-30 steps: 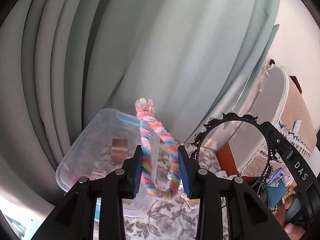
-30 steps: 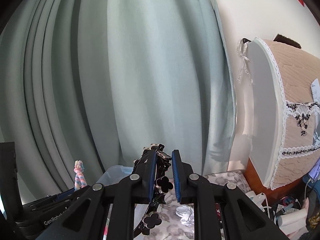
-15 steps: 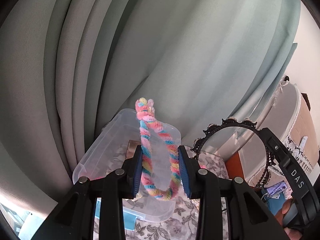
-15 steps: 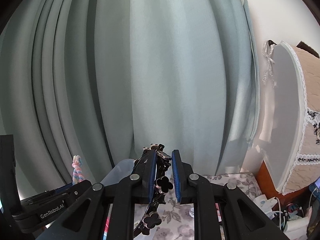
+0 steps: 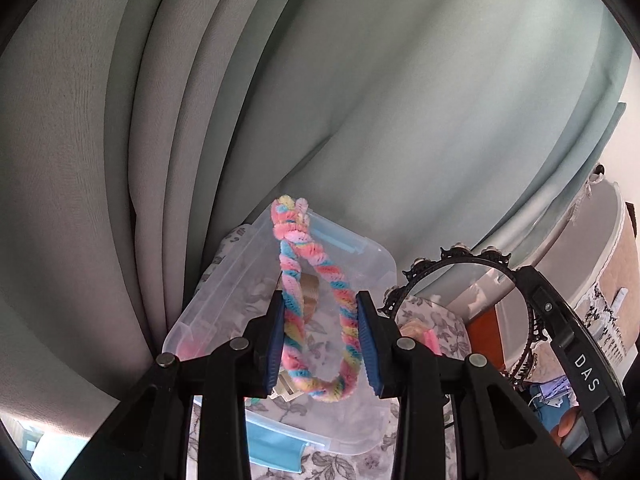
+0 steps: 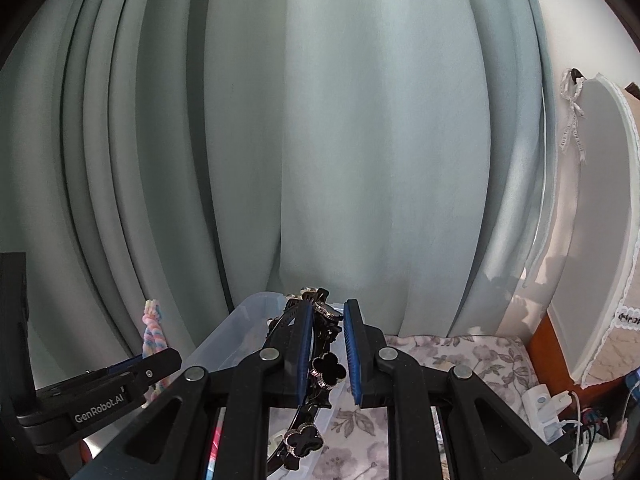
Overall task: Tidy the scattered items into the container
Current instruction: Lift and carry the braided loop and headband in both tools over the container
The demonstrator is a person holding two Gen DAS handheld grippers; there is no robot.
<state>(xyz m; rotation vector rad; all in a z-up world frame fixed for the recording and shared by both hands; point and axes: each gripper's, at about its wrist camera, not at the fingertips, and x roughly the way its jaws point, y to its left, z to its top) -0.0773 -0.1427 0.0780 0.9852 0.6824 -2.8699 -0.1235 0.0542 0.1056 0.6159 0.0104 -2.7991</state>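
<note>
A braided loop (image 5: 316,320) is clamped by the left gripper (image 5: 321,344), a black headband (image 6: 326,368) by the right gripper (image 6: 327,350); both are held above the clear box (image 5: 360,264), before the curtain (image 5: 360,100).

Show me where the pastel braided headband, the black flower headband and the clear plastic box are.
pastel braided headband (image 5: 294,276): left wrist view, left strand.
black flower headband (image 6: 329,369): right wrist view, clover flower.
clear plastic box (image 5: 224,300): left wrist view, left rim.

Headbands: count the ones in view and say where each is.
2. The braided pastel headband is in the left hand-held gripper; the black headband is in the right hand-held gripper. The bin may hide more.
</note>
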